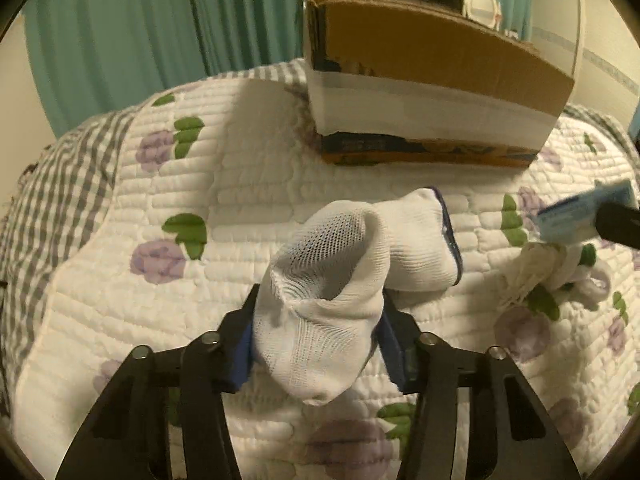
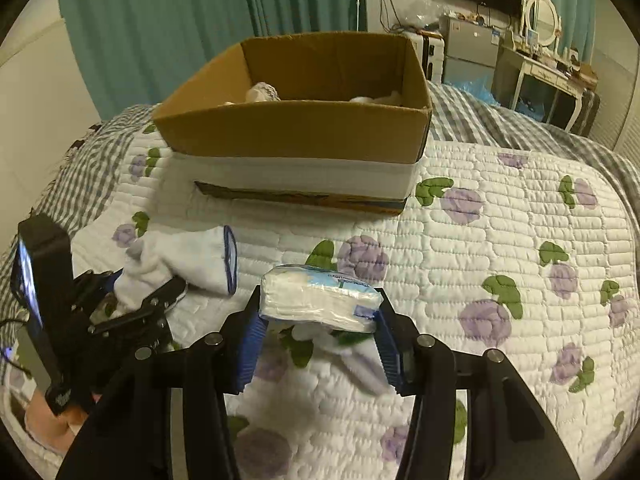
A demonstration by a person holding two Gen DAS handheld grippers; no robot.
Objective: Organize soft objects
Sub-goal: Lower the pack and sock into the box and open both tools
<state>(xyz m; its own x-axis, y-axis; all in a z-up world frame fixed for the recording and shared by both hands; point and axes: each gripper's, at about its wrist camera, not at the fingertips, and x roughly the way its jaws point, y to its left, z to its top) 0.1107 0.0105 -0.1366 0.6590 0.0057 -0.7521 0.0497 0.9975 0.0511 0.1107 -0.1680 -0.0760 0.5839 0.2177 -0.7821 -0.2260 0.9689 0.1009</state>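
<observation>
In the left wrist view my left gripper (image 1: 320, 312) is shut on a white mesh sock (image 1: 320, 280), its blue pads pressing both sides. The sock's blue-trimmed cuff (image 1: 448, 236) lies on the quilt beyond. In the right wrist view my right gripper (image 2: 320, 300) is shut on a plastic-wrapped pack of white tissues (image 2: 320, 296), held just above the quilt. The same view shows the left gripper (image 2: 136, 304) at the left with the sock (image 2: 188, 260). The tissue pack (image 1: 584, 212) shows at the right edge of the left wrist view.
An open cardboard box (image 2: 300, 132) stands on the flowered quilt (image 2: 500, 240) behind both grippers, with several soft items (image 2: 262, 92) inside. A knotted white cloth (image 1: 560, 276) lies on the quilt below the tissue pack. A person's hand (image 2: 52, 420) shows at the lower left. Green curtains hang behind.
</observation>
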